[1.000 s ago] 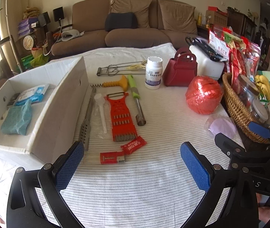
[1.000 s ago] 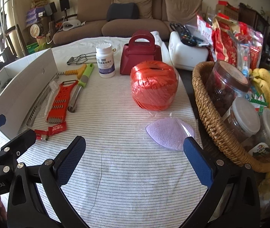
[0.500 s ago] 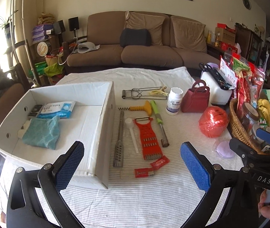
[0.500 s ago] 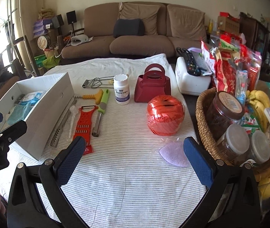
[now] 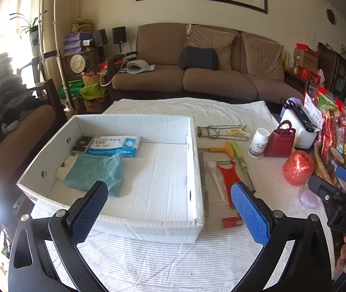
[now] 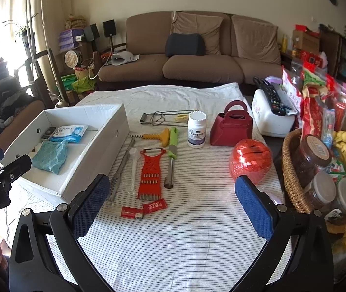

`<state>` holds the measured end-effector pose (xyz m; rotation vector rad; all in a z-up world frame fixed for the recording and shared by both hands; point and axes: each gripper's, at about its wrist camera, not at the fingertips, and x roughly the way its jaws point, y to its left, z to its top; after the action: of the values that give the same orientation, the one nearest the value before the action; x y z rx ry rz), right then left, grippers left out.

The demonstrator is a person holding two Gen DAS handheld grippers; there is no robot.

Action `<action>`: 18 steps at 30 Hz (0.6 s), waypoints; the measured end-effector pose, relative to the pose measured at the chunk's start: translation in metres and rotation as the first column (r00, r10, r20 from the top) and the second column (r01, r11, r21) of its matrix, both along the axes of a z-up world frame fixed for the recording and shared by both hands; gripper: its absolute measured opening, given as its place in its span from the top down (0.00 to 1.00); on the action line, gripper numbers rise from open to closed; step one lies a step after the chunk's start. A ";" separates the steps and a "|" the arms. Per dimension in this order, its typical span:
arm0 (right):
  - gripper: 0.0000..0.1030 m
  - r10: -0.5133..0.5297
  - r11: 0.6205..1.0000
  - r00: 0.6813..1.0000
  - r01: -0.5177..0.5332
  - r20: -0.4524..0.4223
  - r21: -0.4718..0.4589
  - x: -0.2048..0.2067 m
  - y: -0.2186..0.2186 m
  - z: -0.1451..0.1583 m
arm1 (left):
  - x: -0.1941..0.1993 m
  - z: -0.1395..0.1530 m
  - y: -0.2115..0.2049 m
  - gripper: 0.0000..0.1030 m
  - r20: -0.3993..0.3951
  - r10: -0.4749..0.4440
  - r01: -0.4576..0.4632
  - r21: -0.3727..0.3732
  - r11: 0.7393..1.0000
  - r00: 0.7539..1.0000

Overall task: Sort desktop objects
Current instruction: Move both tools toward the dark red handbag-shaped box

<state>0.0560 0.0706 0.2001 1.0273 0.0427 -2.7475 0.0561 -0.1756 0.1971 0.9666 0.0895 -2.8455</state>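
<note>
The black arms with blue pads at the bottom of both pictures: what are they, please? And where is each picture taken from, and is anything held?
They are two hand-held claws; a person grips one in each hand, and each carries a wide-angle camera looking forward along its fingers. One picture comes from the left claw, the other from the right claw. Both are open and hold nothing. On the striped cloth stands a white box with a teal cloth and a wipes pack inside. Beside it lie a red grater, a pill bottle, a red bag and an orange twine ball.
</note>
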 end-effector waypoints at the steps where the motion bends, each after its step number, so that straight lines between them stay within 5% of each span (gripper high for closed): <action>1: 0.00 0.009 1.000 1.000 -0.009 -0.013 -0.012 0.003 -0.003 0.001 | 0.002 0.000 -0.003 0.00 -0.003 0.000 0.000 0.003 1.000 1.000; 9: 0.00 0.057 0.998 0.998 -0.057 -0.018 -0.016 0.008 -0.020 -0.004 | 0.001 -0.005 0.003 0.00 0.004 -0.045 0.044 0.025 0.999 0.999; 18: 0.00 -0.012 1.000 1.000 0.013 0.012 -0.018 -0.003 0.025 -0.014 | -0.017 -0.017 0.051 0.00 0.024 -0.130 0.129 0.043 0.991 0.991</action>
<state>0.0532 0.0952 0.1865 1.0431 0.0093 -2.7474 0.0390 -0.1251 0.1802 1.0550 0.0864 -2.9584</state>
